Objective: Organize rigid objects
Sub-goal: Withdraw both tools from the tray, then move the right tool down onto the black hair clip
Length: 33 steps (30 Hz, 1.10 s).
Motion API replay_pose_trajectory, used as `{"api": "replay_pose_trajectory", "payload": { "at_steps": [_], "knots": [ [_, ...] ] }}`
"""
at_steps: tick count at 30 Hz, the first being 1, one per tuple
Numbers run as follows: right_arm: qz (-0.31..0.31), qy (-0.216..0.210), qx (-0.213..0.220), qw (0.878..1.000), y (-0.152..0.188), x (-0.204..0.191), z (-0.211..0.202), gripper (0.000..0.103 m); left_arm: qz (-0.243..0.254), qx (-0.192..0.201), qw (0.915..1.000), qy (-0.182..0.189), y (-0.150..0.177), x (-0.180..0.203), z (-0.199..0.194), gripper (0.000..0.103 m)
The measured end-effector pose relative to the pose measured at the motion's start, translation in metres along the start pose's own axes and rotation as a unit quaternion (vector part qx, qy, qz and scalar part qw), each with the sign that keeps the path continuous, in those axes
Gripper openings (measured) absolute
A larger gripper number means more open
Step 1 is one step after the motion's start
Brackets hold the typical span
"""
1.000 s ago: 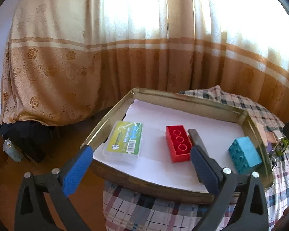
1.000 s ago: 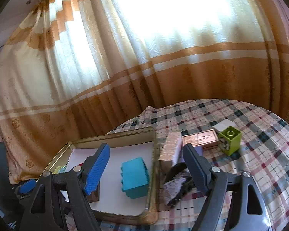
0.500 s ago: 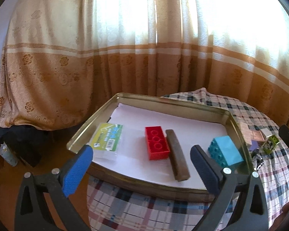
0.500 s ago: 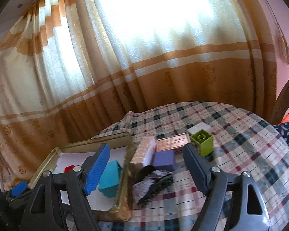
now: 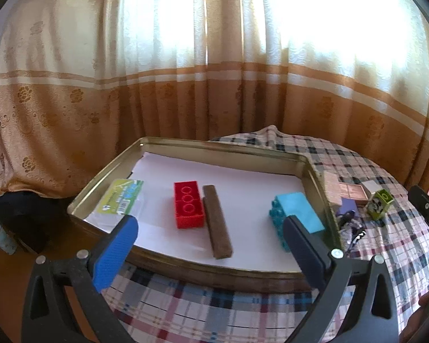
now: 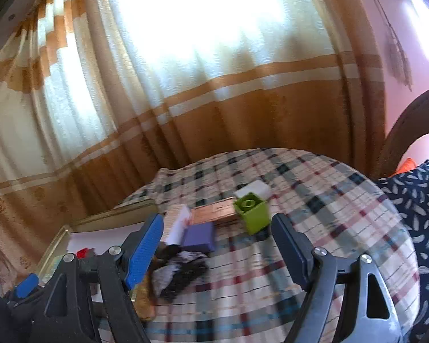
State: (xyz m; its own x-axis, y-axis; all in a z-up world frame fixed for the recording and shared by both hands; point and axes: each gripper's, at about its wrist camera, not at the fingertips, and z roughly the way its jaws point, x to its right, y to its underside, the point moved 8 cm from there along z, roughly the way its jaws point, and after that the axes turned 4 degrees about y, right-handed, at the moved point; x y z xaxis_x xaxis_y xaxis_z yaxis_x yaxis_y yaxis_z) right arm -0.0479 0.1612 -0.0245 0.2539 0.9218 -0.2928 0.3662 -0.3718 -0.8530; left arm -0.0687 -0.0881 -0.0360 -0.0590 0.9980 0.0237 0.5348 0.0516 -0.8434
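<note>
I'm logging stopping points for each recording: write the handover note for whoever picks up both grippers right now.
Left gripper: open, empty, facing the tray.
Right gripper: open, empty, over the plaid cloth.
In the tray: card pack, red brick, brown bar beside it, blue brick.
Still on the cloth: green block, white block, copper-coloured box, purple block, pale upright box, dark furry thing.
Done: four things in the tray. Left: probably move the rest across.
</note>
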Motion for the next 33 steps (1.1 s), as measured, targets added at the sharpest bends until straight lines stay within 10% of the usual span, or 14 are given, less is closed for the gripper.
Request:
{"api": "replay_pose_trajectory", "payload": {
  "at_steps": [16, 33],
  "knots": [
    [0.019, -0.003, -0.100, 0.995, 0.017, 0.018, 0.026, 0.080, 0.044, -0.001, 0.9987, 0.025, 0.009, 0.039, -0.006, 0.103],
    [0.037, -0.074, -0.220, 0.972, 0.062, -0.046, 0.069, 0.066, -0.026, 0.004, 0.9996, -0.011, 0.000, -0.021, -0.010, 0.103]
  ]
}}
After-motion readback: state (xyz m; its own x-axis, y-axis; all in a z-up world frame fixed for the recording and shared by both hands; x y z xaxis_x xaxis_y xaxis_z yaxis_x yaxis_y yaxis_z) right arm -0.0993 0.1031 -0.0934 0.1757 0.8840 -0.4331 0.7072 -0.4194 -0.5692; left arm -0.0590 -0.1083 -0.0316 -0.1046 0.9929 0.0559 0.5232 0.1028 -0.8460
